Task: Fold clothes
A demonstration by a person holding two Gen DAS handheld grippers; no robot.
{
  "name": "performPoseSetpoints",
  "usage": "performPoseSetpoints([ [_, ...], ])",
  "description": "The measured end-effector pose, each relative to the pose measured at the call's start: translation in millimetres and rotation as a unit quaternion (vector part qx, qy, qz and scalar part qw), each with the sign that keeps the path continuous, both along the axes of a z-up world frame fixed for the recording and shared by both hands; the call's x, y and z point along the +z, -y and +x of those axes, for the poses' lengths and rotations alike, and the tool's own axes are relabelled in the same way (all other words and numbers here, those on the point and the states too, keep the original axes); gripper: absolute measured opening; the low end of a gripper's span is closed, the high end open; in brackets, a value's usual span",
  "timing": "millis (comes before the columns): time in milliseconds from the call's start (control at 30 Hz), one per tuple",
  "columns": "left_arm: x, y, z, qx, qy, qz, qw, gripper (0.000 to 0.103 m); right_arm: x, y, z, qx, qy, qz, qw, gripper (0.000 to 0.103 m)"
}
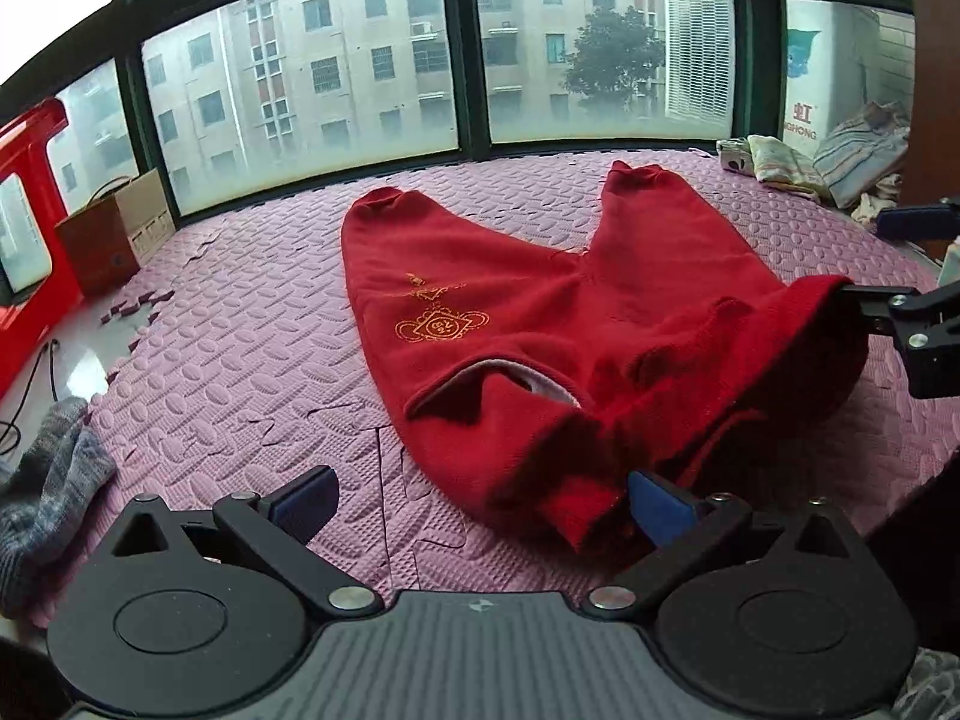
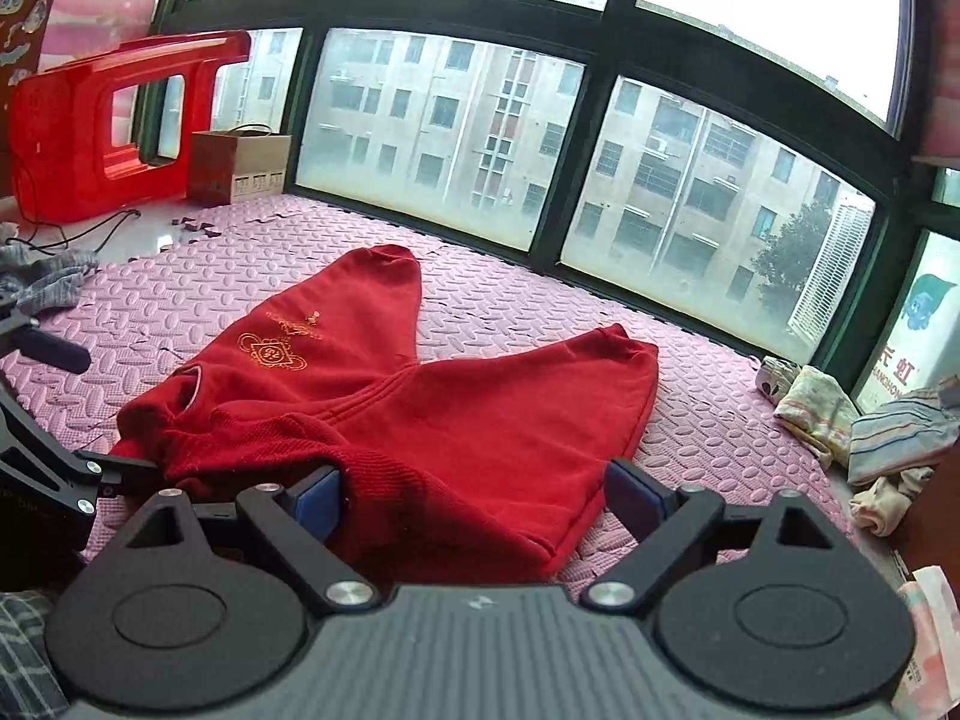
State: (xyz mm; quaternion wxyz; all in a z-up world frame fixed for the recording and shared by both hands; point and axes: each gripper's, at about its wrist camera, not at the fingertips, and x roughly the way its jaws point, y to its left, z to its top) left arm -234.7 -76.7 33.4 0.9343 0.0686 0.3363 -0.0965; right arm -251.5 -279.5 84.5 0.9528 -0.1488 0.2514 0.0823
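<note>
A pair of red trousers (image 1: 540,312) with a gold embroidered emblem (image 1: 441,324) lies flat on the pink foam mat (image 1: 240,330). Its legs point toward the window and its waist is nearest me. My left gripper (image 1: 483,501) stands open and wide; the waistband's left corner lies between its blue pads, close to the right one. In the right wrist view the waist of the trousers (image 2: 450,420) fills the gap of my right gripper (image 2: 474,498), which is also open and wide, with the right pad clear of the cloth. The right gripper's fingers (image 1: 864,300) show at the far waist corner.
A red plastic stool (image 2: 90,120) and a brown cardboard box (image 2: 240,165) stand at the mat's left end by the window. A grey knit garment (image 1: 48,480) lies at the left. Folded and loose clothes (image 2: 870,420) are piled at the right. Small foam bits (image 1: 135,306) lie off the mat.
</note>
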Motion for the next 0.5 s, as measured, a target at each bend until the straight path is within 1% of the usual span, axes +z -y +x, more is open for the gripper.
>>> performPoseSetpoints([
  [33, 0, 0, -1, -0.004, 0.000, 0.002, 1.0000, 0.103, 0, 1, 2, -0.004, -0.002, 0.001, 1.000, 0.091],
  [67, -1, 3, -4, -0.008, 0.004, 0.012, 0.9999, 0.103, -1, 1, 3, -0.006, -0.005, 0.002, 1.000, 0.093],
  [167, -4, 13, -11, -0.031, 0.016, 0.047, 0.9983, 0.103, -6, -2, 5, -0.006, -0.018, 0.005, 1.000, 0.093],
  [233, -7, 17, -13, -0.042, 0.019, 0.057, 0.9973, 0.103, -9, -5, 4, 0.003, -0.026, 0.000, 1.000, 0.093],
  [300, -9, 17, -12, -0.035, 0.018, 0.061, 0.9974, 0.103, -11, -7, 2, 0.012, -0.030, 0.001, 0.999, 0.093],
  [333, -9, 15, -10, -0.029, 0.015, 0.056, 0.9979, 0.103, -12, -8, 0, 0.018, -0.033, 0.002, 0.999, 0.093],
  [467, -4, 1, -1, 0.006, -0.001, 0.003, 1.0000, 0.103, -19, -16, -1, 0.030, -0.042, -0.003, 0.999, 0.093],
  [500, -3, -2, 1, 0.016, -0.001, -0.005, 0.9999, 0.103, -22, -19, -1, 0.032, -0.045, -0.005, 0.998, 0.093],
])
